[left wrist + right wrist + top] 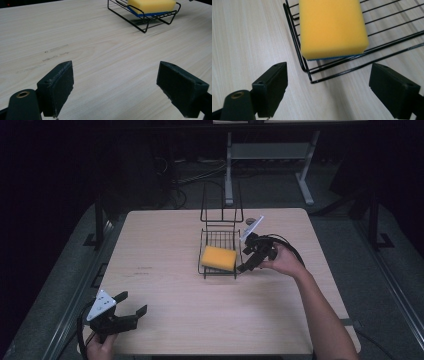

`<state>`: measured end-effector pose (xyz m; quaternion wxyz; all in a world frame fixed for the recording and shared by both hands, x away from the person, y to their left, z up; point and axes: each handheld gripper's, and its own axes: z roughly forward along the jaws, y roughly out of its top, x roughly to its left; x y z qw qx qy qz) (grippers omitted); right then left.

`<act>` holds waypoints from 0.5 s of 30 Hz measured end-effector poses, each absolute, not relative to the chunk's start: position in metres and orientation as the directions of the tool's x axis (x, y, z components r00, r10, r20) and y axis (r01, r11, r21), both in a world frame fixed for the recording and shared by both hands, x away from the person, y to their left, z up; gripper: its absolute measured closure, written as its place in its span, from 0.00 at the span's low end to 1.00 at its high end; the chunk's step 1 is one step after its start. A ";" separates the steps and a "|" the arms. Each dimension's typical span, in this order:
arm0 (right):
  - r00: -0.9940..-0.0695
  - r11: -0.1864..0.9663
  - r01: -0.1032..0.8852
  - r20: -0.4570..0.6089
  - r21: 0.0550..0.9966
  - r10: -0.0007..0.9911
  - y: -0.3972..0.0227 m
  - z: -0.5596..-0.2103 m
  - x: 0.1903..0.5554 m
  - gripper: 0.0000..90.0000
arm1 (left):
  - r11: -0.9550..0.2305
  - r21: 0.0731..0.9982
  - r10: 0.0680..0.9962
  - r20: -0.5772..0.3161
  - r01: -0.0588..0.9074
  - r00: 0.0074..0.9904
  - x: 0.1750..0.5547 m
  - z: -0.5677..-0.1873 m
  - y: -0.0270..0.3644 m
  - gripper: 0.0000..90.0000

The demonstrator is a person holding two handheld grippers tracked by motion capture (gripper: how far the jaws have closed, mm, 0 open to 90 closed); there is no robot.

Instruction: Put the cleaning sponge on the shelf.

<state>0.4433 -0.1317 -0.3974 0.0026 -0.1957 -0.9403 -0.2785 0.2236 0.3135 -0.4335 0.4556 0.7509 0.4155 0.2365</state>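
A yellow sponge with a blue underside lies in a black wire rack near the table's middle. My right gripper hovers just right of the rack, open, with nothing between its jaws. In the right gripper view the sponge and the rack's corner lie just beyond the open right gripper. My left gripper stands open near the front left edge, far from the rack. In the left gripper view the left gripper spans bare table, with the sponge and rack far off.
The light wooden table has faint dark marks left of the rack. A small round dark thing sits behind the rack's tall wire back. Beyond the table are a white desk frame and a dark floor.
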 end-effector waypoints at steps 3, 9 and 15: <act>-0.919 0.760 0.378 0.116 0.528 0.376 -0.137 -0.397 0.441 0.17 | -0.241 0.880 0.839 -0.023 0.410 0.543 0.224 -0.434 0.313 0.15; -0.914 0.750 0.389 0.121 0.535 0.387 -0.146 -0.399 0.436 0.17 | -0.240 0.879 0.842 -0.023 0.412 0.539 0.225 -0.434 0.314 0.15; -0.909 0.747 0.399 0.122 0.532 0.399 -0.155 -0.403 0.430 0.17 | -0.244 0.879 0.839 -0.020 0.410 0.543 0.225 -0.434 0.312 0.15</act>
